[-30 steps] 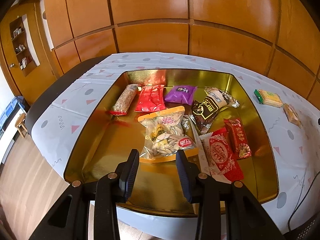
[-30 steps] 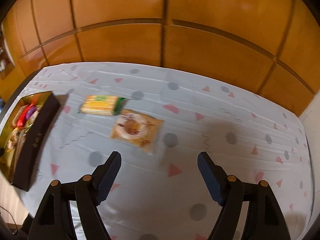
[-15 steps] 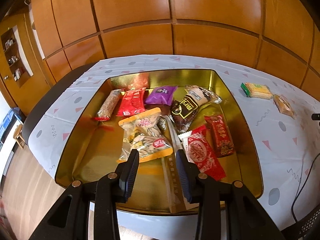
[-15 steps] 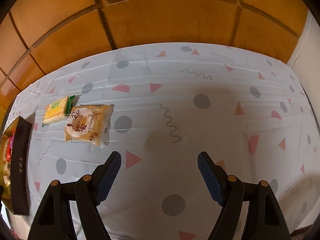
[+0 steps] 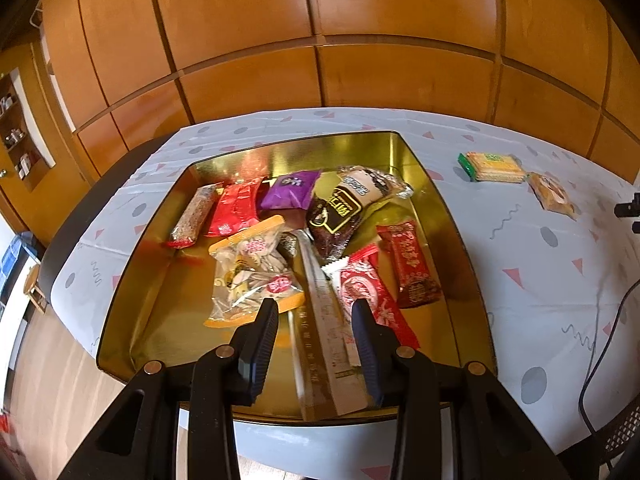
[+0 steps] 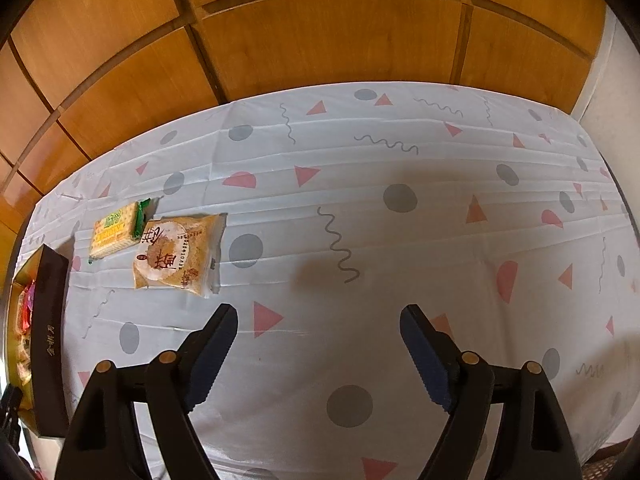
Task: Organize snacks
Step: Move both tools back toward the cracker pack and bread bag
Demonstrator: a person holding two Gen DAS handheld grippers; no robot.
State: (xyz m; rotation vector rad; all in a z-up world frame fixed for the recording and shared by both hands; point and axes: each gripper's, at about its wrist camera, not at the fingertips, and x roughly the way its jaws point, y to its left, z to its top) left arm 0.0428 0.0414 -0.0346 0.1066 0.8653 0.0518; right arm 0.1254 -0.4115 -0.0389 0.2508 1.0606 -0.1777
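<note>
Right gripper nears last loose snacks, jaws opening on nothing.
Cake pack lies at ten o'clock, wafers beyond; left gripper, jaws part-open and empty, hangs over the tray.

The left gripper now hangs over the long silver-wrapped stick in the gold tray, which lies between its fingers; a second ago the seed bag sat ahead of them. The right gripper has swung right, so the round cake packet and green-ended cracker packet now sit left of its left finger, and its jaws are opening over bare tablecloth.
</note>
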